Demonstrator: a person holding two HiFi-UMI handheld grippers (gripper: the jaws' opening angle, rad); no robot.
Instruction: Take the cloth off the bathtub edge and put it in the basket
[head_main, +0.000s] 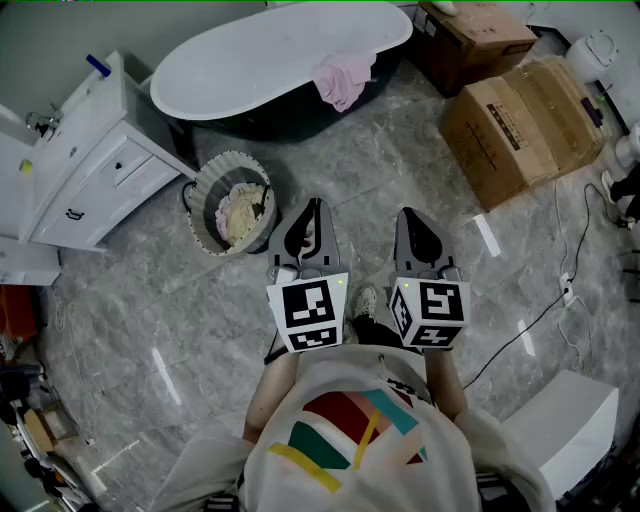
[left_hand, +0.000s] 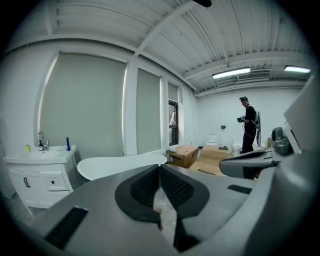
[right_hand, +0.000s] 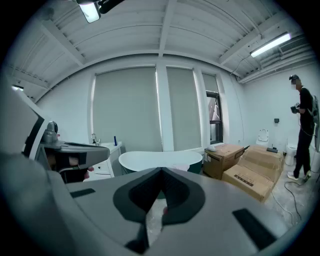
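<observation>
One bathtub, one cloth, 12 o'clock; one basket, 10 o'clock; two cardboard boxes, 1 o'clock; one vanity.

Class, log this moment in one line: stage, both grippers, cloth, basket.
stage: pre-pickup | left gripper: shut, empty | right gripper: shut, empty | pink cloth: draped over bathtub edge | basket: on floor, laundry inside

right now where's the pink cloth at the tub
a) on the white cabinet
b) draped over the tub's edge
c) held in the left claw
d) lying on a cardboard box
b: in the head view the pink cloth hangs over the rim of the bathtub, on the side nearer the person.
</observation>
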